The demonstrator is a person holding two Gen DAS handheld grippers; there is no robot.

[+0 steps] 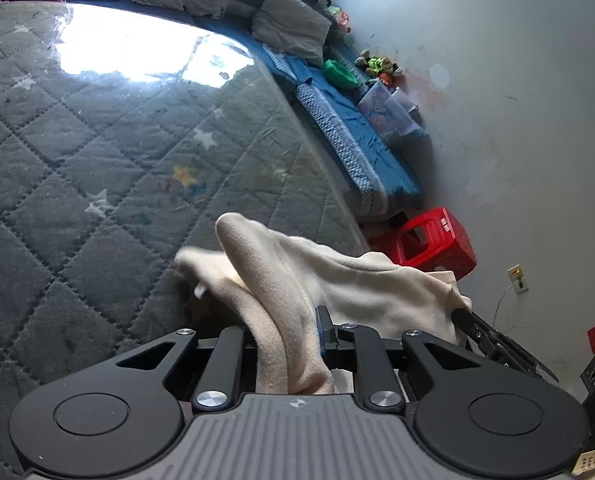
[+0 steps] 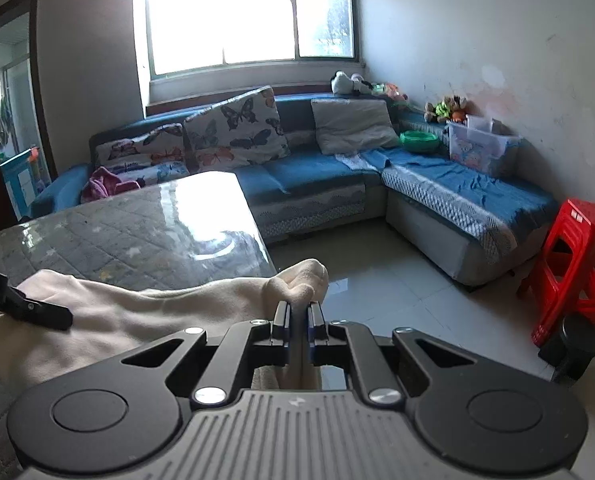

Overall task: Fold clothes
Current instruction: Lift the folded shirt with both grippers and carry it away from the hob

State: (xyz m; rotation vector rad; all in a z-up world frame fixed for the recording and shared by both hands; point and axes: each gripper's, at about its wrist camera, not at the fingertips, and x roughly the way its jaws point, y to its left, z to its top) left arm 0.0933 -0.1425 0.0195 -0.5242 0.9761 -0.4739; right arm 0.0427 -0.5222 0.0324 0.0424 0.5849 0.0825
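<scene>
Holding 1 cream-coloured soft fleece garment point(image 1: 337, 280) up between 2 black two-finger grippers, above the near edge of the grey quilted star-print table under its glossy clear cover point(image 1: 97, 160). Left gripper point(image 1: 289, 336) is clamped on a bunched fold of the cloth; right gripper point(image 2: 298, 314) is pinched tight on another bunched corner, out past the table edge over the tiled floor point(image 2: 377, 300). Cloth sags between them, rumpled. No neat fold is visible; judged early, with spreading flat and all folds left.
</scene>
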